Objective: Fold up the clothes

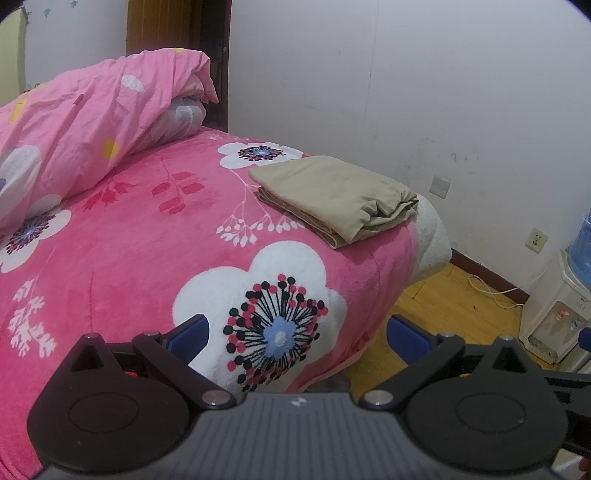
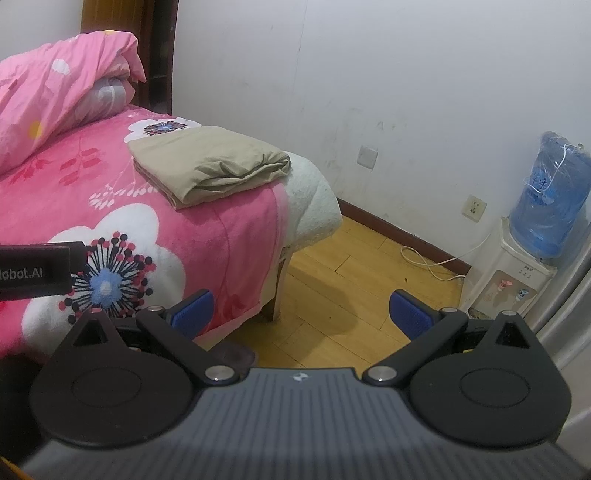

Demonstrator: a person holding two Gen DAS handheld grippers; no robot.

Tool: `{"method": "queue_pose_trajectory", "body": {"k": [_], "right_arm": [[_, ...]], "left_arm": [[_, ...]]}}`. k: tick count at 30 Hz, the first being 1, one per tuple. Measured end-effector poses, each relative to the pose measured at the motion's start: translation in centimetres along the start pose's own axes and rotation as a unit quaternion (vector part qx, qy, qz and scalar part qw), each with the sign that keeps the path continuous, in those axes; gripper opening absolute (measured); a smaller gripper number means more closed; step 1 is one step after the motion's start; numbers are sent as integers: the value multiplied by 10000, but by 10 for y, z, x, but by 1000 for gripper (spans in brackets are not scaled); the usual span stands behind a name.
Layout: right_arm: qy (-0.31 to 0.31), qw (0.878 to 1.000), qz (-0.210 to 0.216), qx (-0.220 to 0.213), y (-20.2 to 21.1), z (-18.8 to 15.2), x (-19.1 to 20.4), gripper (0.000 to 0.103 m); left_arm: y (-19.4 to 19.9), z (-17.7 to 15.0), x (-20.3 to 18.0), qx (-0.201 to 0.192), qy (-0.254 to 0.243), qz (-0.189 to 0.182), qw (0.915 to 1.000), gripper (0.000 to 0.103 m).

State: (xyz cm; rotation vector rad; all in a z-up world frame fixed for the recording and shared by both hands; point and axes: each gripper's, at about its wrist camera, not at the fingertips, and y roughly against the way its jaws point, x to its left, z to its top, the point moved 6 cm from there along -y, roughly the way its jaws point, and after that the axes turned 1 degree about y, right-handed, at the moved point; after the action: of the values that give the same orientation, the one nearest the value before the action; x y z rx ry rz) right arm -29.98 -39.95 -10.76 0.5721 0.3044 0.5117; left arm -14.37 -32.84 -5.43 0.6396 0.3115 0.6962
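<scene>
A khaki garment (image 1: pixel 332 195) lies folded into a neat stack near the far corner of the bed, on the pink flowered blanket (image 1: pixel 147 243). The right wrist view shows the same folded garment (image 2: pixel 210 164) near the blanket's (image 2: pixel 192 236) edge. My left gripper (image 1: pixel 297 334) hangs open above the near part of the bed, well short of the garment, with nothing between its blue pads (image 1: pixel 192 332). Off the bed's side, over the wooden floor, my right gripper (image 2: pixel 301 314) stands open and empty. The left tool's black body (image 2: pixel 37 271) shows at that view's left edge.
A bunched pink duvet (image 1: pixel 85 125) lies at the head of the bed by a brown headboard (image 1: pixel 162 29). A white wall runs along the right, with sockets (image 2: pixel 474 208). A water dispenser (image 2: pixel 524 258) with a blue bottle and a loose cord (image 2: pixel 424 264) stand on the wooden floor (image 2: pixel 351 280).
</scene>
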Motion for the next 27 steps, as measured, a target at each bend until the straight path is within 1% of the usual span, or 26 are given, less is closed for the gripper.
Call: {"method": "queue_pose_trajectory", "body": {"k": [27], "right_arm": [[12, 10000, -23, -21, -3, 3, -3, 102]], "left_arm": [[0, 2, -3, -7, -26, 0, 10000, 103]]}}
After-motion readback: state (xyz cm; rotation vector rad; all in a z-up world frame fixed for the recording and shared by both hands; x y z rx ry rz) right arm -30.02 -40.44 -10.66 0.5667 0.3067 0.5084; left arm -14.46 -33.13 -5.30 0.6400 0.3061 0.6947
